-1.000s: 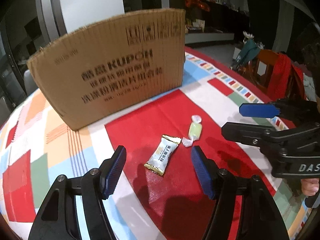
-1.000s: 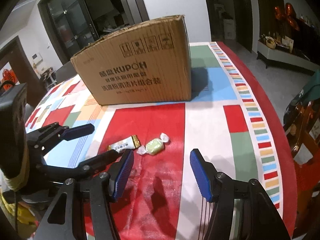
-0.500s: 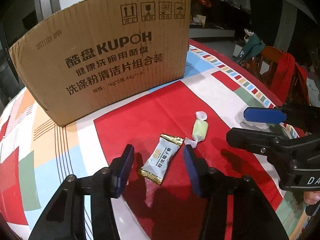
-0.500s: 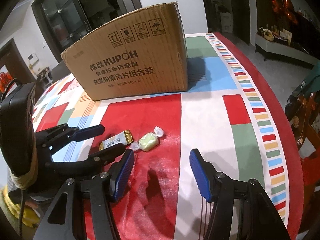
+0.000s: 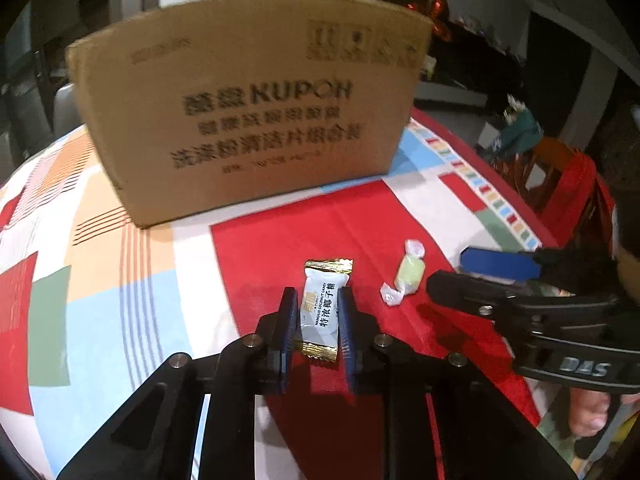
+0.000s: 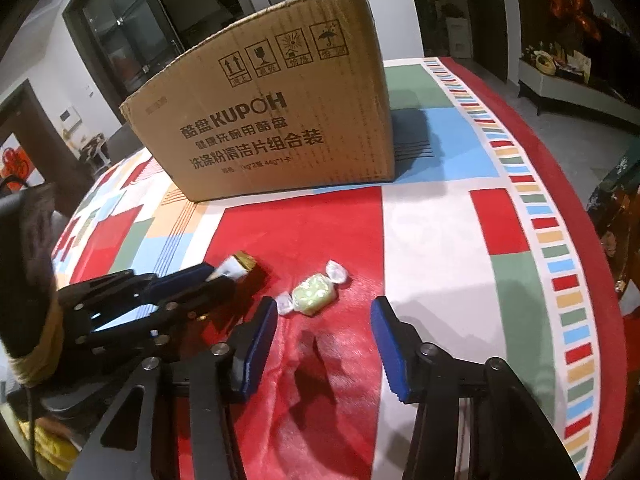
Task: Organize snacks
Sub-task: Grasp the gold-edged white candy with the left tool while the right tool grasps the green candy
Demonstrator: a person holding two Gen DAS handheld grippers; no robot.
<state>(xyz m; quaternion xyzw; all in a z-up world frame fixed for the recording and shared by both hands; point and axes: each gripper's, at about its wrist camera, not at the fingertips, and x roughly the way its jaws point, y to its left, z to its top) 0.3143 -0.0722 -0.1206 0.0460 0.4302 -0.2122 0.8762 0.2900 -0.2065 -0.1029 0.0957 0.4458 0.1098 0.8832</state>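
Left wrist view. Cardboard box (image 5: pixel 248 100): upper centre, standing on the patchwork tablecloth (image 5: pixel 100 264). Left gripper (image 5: pixel 319 322): lower centre, blue pads pinching the white coconut candy packet (image 5: pixel 322 306) by its long sides, gold ends showing. Green twist-wrapped candy (image 5: pixel 408 276): right of the packet, apart from it, lying on the red patch. Right gripper (image 6: pixel 324 344): in its own view, jaws closing, nothing between the pads; green candy (image 6: pixel 314 294) lay just beyond them.
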